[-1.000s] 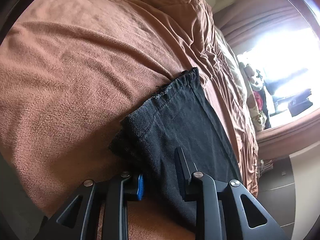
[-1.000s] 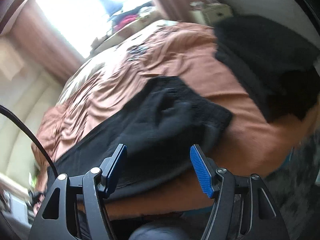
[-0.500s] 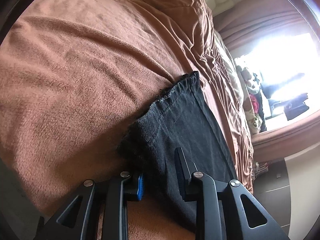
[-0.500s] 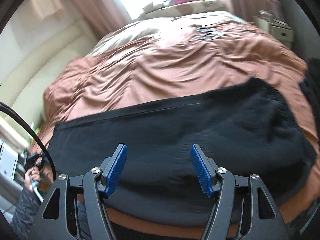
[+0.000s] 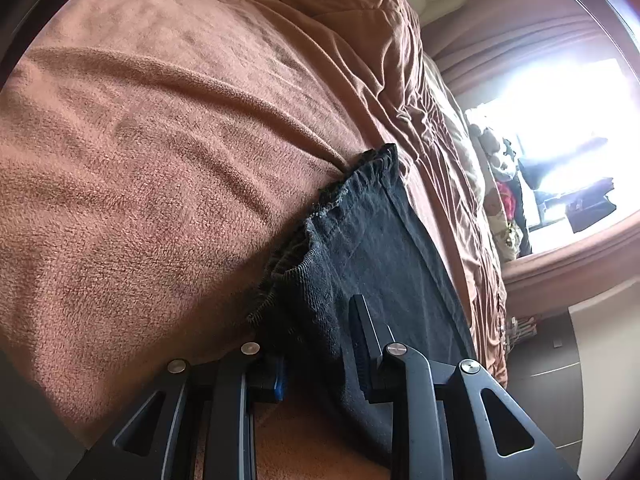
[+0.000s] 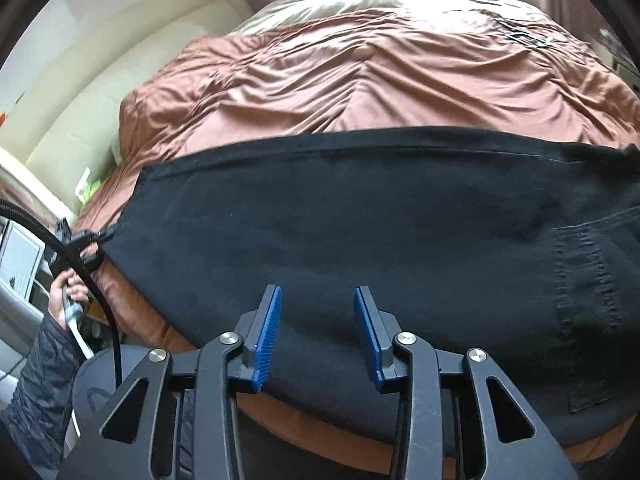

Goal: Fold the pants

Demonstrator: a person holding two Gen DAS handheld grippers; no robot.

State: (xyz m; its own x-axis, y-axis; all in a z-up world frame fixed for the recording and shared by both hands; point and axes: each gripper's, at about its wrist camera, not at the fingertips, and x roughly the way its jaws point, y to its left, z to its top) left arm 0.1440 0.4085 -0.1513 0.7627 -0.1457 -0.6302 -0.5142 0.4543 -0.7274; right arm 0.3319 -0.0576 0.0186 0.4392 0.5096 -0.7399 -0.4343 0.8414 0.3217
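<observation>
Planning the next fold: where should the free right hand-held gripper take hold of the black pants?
Probably the near edge of the black fabric pants, approached from the bed's front: it hangs over the brown blanket directly below the open right hand-held gripper.

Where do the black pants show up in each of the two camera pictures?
Left wrist view: the black pants run from centre to bottom, their frayed hem between the left gripper jaws.
Right wrist view: the pants stretch across the whole middle, ahead of the open right gripper.
Shared landmark: the brown blanket underneath them.
</observation>
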